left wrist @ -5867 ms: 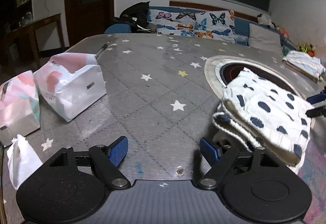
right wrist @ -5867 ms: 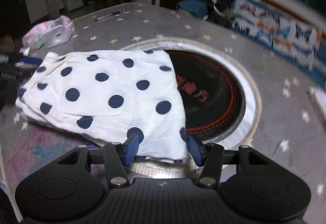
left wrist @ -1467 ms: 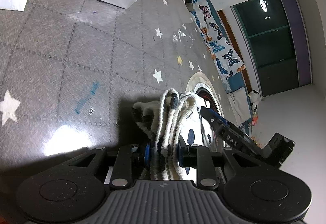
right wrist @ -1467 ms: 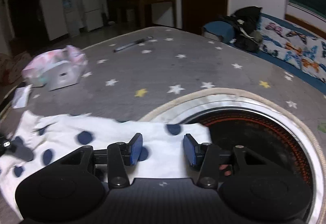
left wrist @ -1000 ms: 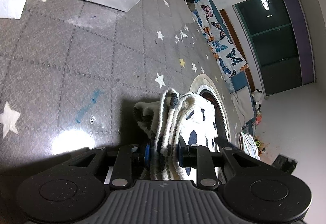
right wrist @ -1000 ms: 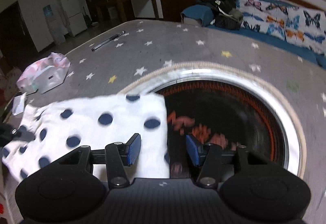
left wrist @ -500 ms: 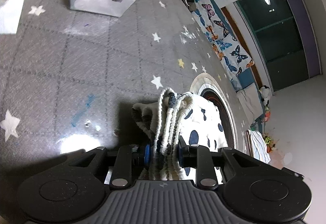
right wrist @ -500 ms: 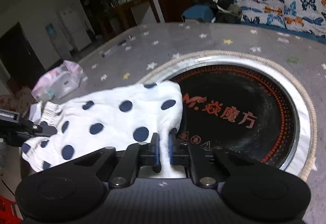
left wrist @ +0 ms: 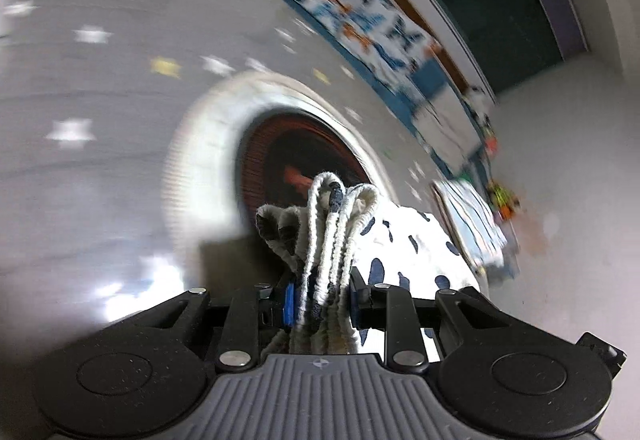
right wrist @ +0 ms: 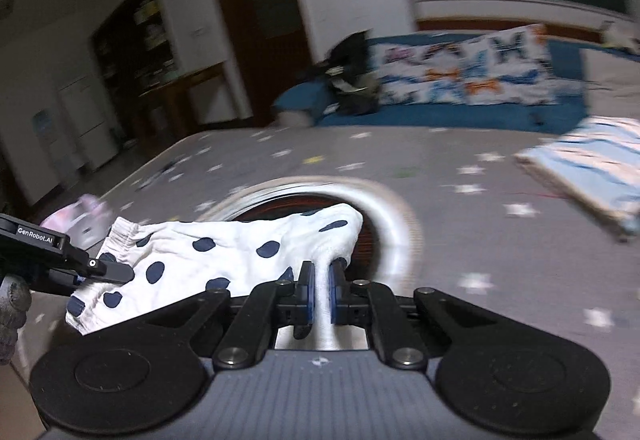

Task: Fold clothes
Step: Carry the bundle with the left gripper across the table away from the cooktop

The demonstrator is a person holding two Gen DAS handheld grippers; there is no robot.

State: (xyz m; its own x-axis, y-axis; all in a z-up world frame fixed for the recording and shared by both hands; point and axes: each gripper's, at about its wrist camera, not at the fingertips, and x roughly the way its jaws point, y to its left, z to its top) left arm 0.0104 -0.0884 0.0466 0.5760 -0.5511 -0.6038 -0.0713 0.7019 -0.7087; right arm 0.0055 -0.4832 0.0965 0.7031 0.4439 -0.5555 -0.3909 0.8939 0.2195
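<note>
We hold the polka-dot garment (right wrist: 224, 260) slung between two grippers above the star-patterned table (right wrist: 460, 160), over the near side of the round inset burner (left wrist: 280, 156). The left gripper (left wrist: 320, 300) is clenched on a thick bunch of ribbed, elasticated edges, several layers stacked together; the right gripper (right wrist: 319, 294) is clenched on a thin pinch of cloth at the opposite end. We judge that gripping both ends keeps the folded layers aligned and lets the bundle travel as one piece, perhaps toward the folded striped cloth (right wrist: 596, 164) near the table's far right edge, though the blurred frames do not settle its destination. The left wrist view alone shows the layered edge in section, and how many plies the jaws enclose. The right wrist view alone shows the garment's full span, its sag between the two holds, and the left gripper's body, with a gloved hand (right wrist: 12, 316) behind it, at the table's near left edge.
</note>
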